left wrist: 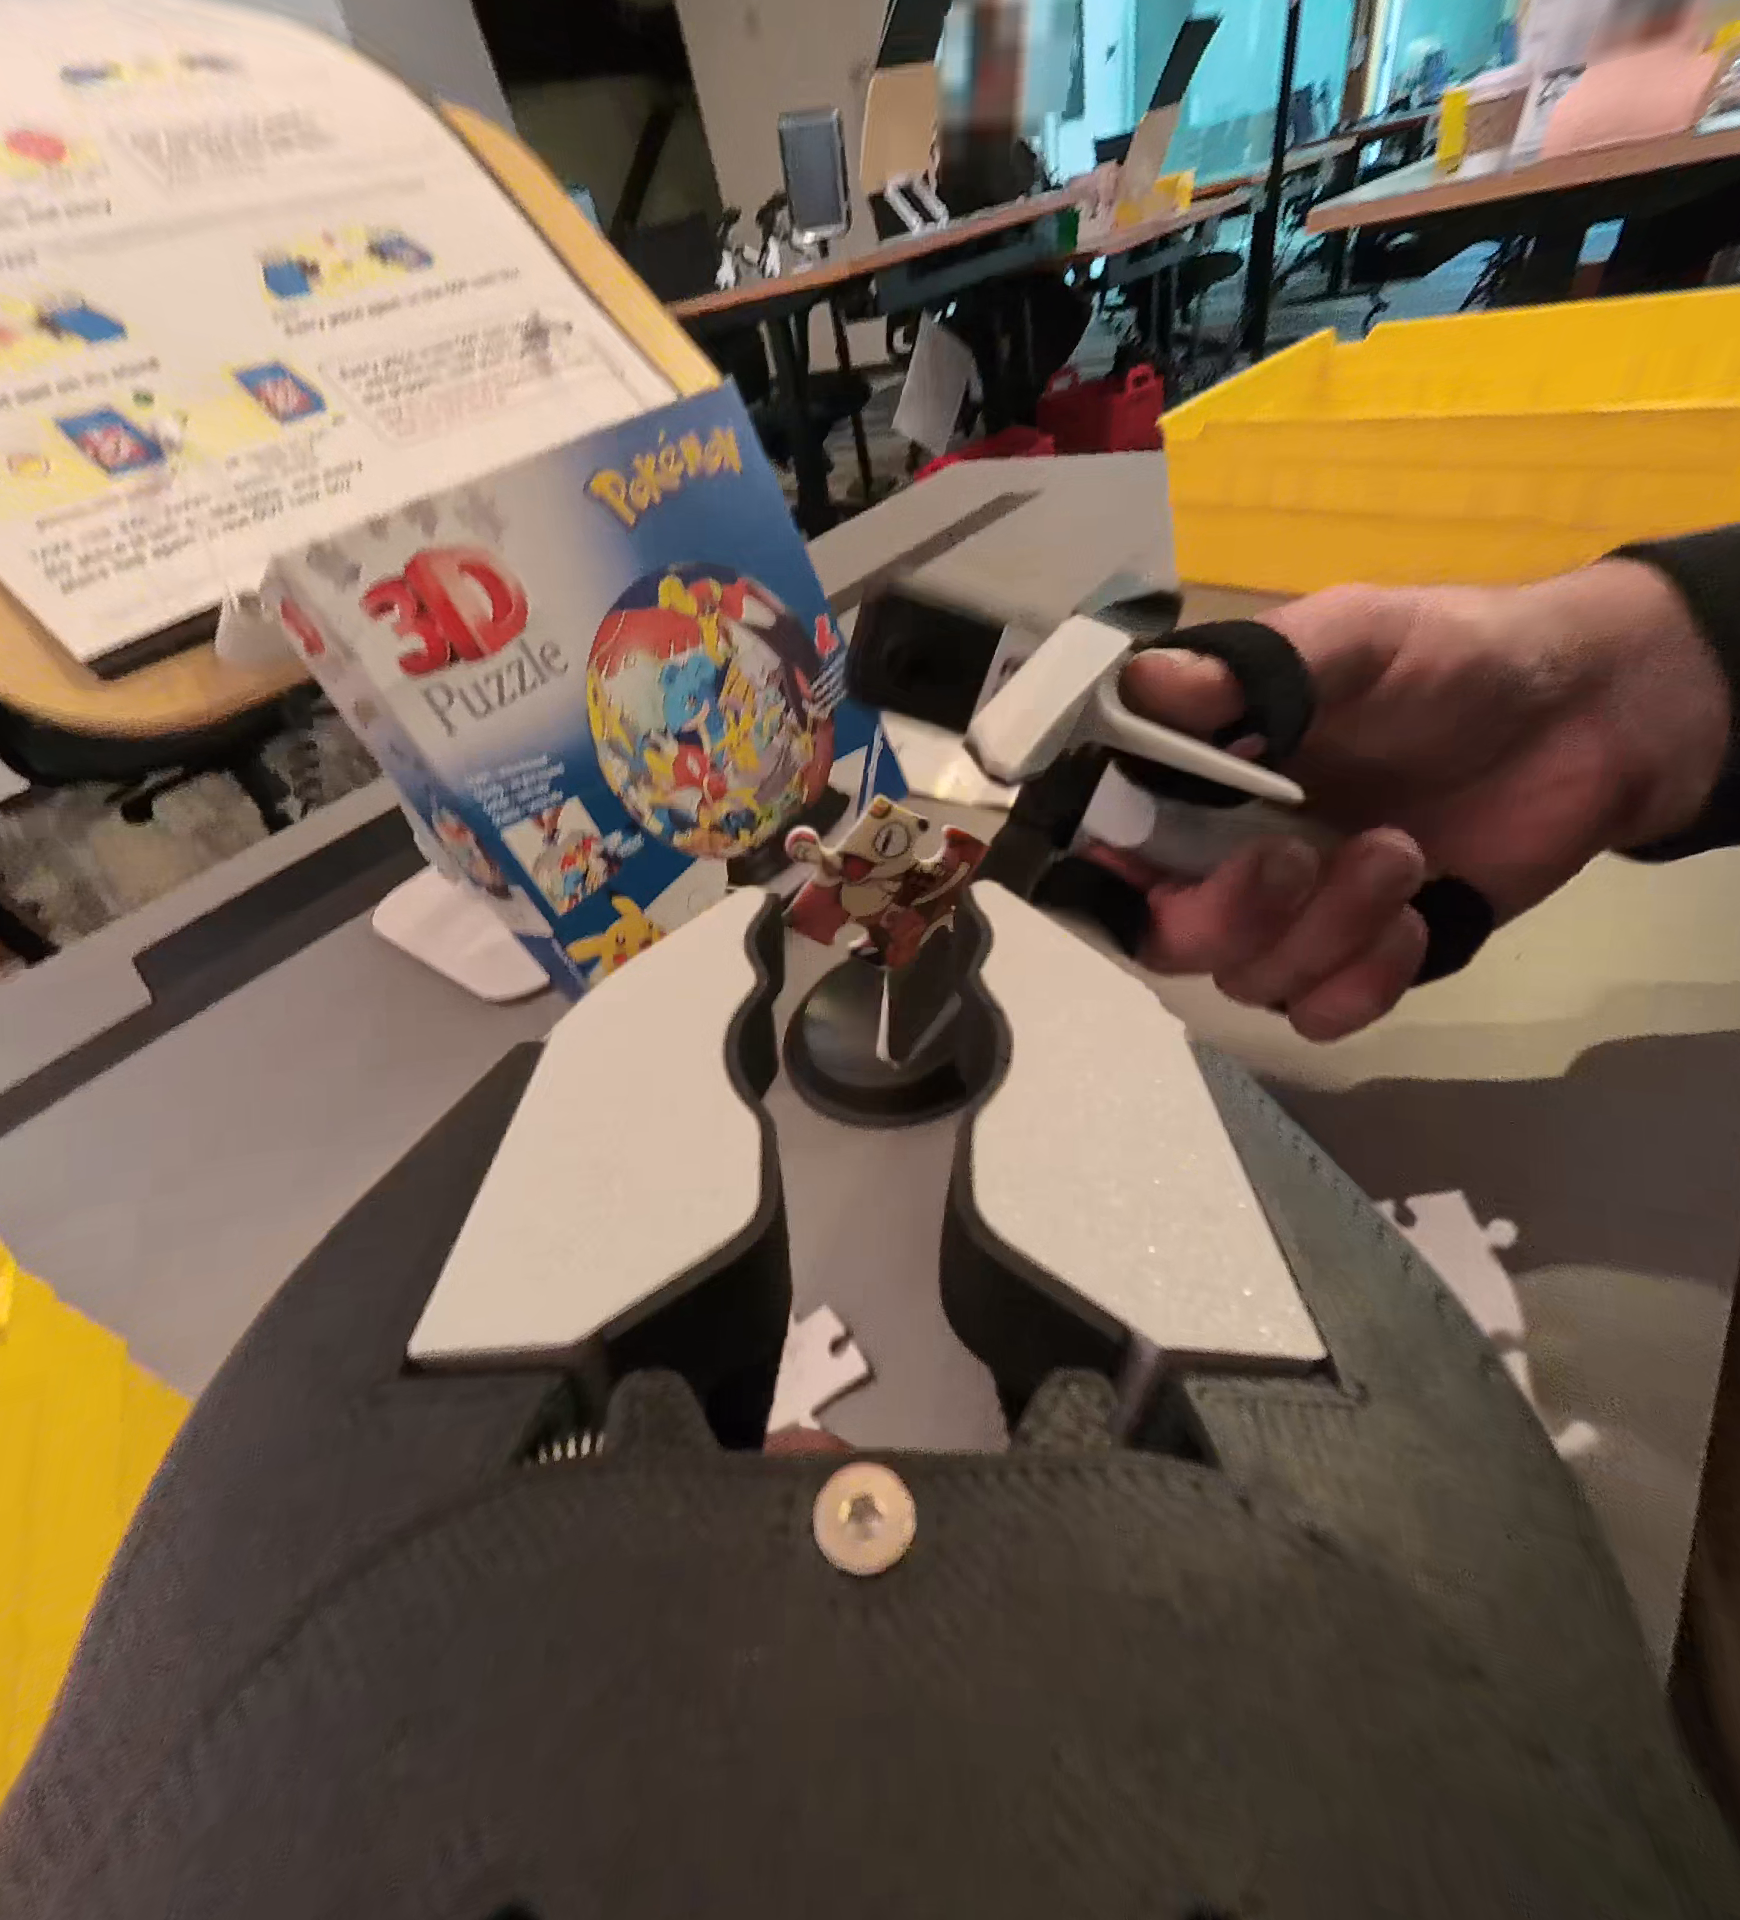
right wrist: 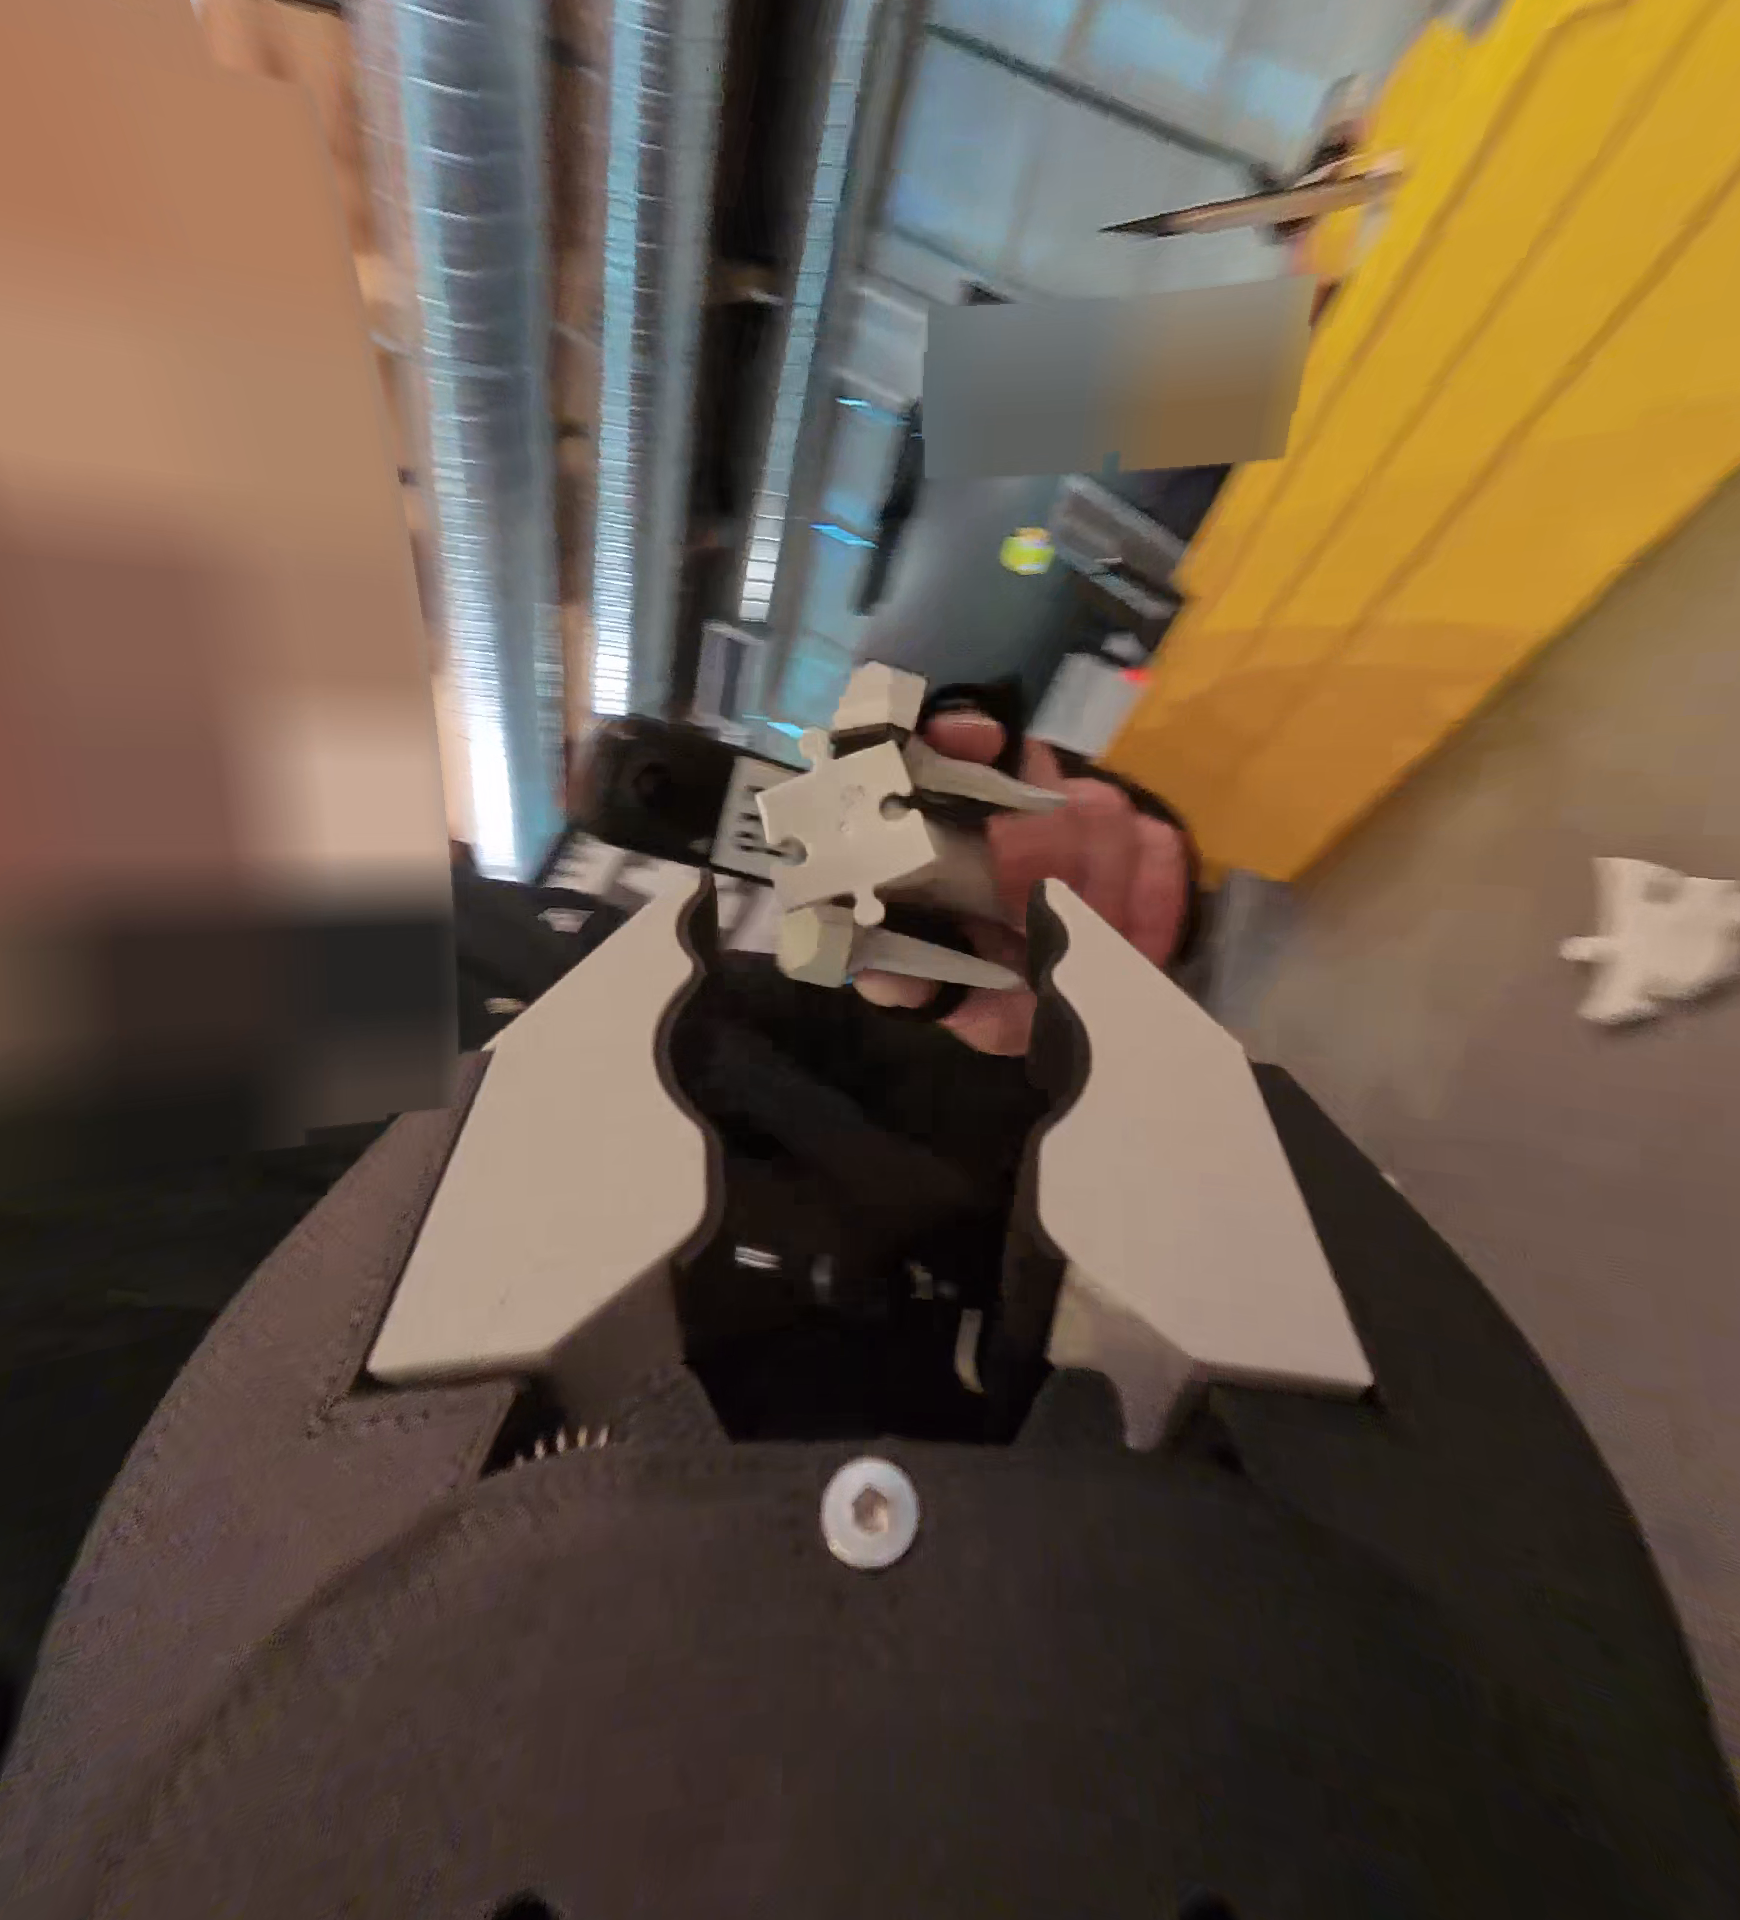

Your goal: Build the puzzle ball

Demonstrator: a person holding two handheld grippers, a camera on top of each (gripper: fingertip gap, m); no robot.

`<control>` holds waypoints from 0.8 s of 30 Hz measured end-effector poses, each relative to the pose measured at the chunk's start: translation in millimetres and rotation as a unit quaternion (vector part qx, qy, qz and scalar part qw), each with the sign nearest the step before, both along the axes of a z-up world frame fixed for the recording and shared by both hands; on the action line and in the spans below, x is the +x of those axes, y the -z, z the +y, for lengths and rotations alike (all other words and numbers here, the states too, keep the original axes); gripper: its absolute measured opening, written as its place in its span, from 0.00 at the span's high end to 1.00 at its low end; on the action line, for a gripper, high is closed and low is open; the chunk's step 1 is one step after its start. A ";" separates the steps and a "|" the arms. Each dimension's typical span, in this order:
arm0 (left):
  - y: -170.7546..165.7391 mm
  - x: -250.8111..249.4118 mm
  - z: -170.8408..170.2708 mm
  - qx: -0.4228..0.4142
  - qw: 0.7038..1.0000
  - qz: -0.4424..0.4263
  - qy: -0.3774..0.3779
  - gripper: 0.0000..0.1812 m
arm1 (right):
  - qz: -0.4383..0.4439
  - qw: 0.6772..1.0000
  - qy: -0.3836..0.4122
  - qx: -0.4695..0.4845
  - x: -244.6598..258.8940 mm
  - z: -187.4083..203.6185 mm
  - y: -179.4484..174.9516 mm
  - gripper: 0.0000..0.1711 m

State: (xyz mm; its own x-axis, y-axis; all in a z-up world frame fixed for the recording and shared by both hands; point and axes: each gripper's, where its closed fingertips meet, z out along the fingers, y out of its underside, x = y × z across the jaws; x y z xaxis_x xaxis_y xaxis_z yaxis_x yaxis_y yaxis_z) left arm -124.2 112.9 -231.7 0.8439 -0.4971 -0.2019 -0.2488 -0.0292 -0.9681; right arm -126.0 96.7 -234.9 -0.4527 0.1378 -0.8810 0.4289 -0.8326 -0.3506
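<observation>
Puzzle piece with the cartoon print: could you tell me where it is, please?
The puzzle piece is pinched at the tips of the left hand-held gripper, centre of the left wrist view, over the black round stand, with the puzzle box behind-left.

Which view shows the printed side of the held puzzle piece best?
The left wrist view: the puzzle piece, clamped in the left gripper, turns its printed face to that camera. The right wrist view shows only its grey back.

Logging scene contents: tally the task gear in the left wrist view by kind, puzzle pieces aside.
Yellow bins: 2
Puzzle box: 1
Black stand: 1
Instruction sheet: 1
Grippers: 2, left gripper and right gripper
Total: 7
</observation>
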 end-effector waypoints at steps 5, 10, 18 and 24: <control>-22.7 20.7 -2.2 0.047 0.998 0.005 0.044 0.84 | 0.095 0.992 -0.040 -0.070 10.5 -5.5 -33.3 0.73; -33.9 27.6 1.3 0.083 0.994 0.022 0.061 0.90 | 0.140 0.987 -0.021 -0.081 20.9 4.0 -49.0 0.91; -0.1 27.6 17.1 0.035 0.997 0.035 0.062 0.95 | 0.121 0.992 0.036 -0.030 14.3 13.5 -42.6 0.99; 15.2 24.2 13.9 -0.065 0.992 -0.056 0.096 0.89 | 0.018 0.992 0.105 0.071 14.9 40.3 -11.1 0.99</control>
State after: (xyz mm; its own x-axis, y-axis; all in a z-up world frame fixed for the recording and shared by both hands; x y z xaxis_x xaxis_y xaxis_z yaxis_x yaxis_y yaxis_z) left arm -100.0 126.8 -246.9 0.7440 -0.6673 -0.0353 -0.1530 -0.1188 -0.9811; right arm -111.1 137.1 -223.8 -0.4314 0.3540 -0.8298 0.2365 -0.8433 -0.4827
